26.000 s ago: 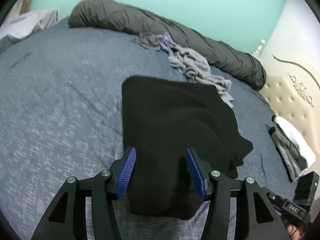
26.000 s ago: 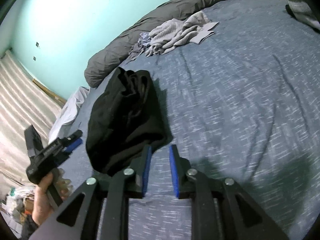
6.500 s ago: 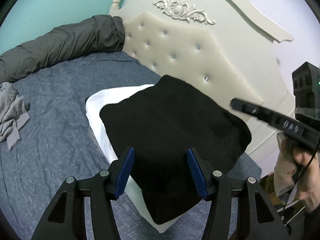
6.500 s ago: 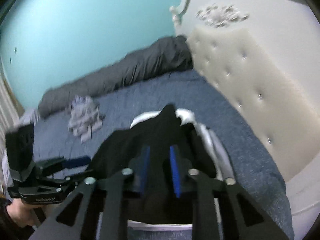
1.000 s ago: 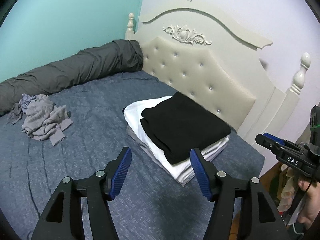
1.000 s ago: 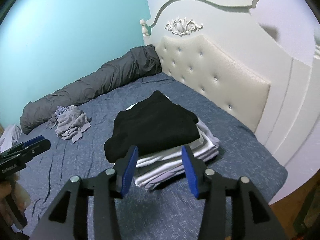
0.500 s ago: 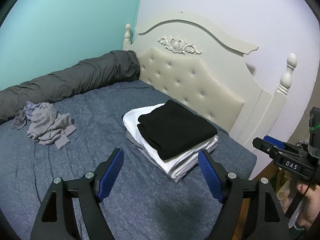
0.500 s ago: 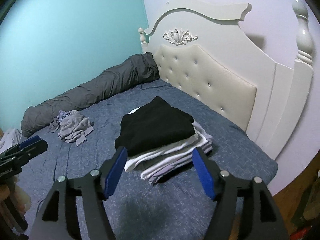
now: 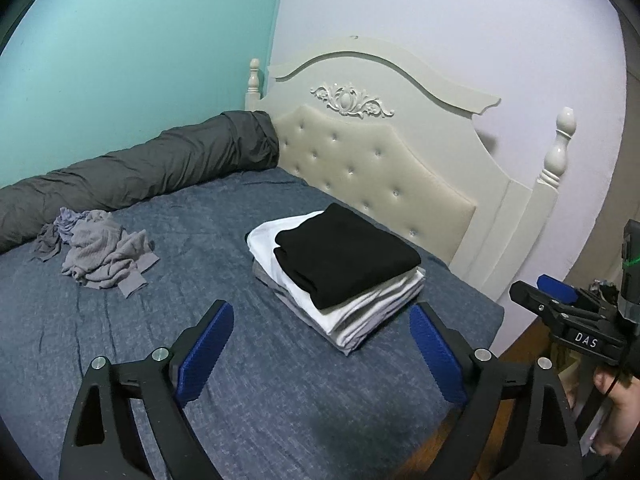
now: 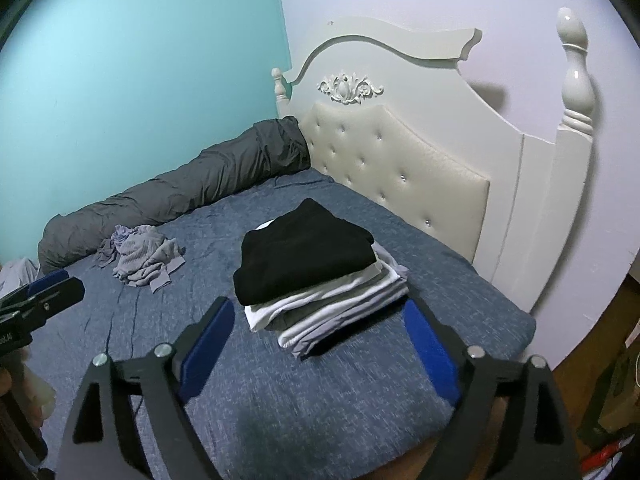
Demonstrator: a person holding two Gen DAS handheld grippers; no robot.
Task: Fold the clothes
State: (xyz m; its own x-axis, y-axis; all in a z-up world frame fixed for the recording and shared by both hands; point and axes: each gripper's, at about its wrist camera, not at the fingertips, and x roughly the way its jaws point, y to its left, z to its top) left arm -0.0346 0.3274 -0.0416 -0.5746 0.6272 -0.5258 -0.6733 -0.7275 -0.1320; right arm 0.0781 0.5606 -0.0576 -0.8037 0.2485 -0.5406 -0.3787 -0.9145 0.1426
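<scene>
On blue bedding beside teal wall, folded stack rests.

Teal wall far left, pale lilac wall right. Cream tufted headboard with carved crest. Blue-grey bed; wood floor near right.

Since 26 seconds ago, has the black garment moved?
Yes. The black garment now lies folded on the white pile near the headboard, away from the grey clothes.

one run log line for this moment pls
left claw: open, empty | right claw: open, empty | black top: folded, on stack | grey clothes: unfolded
</scene>
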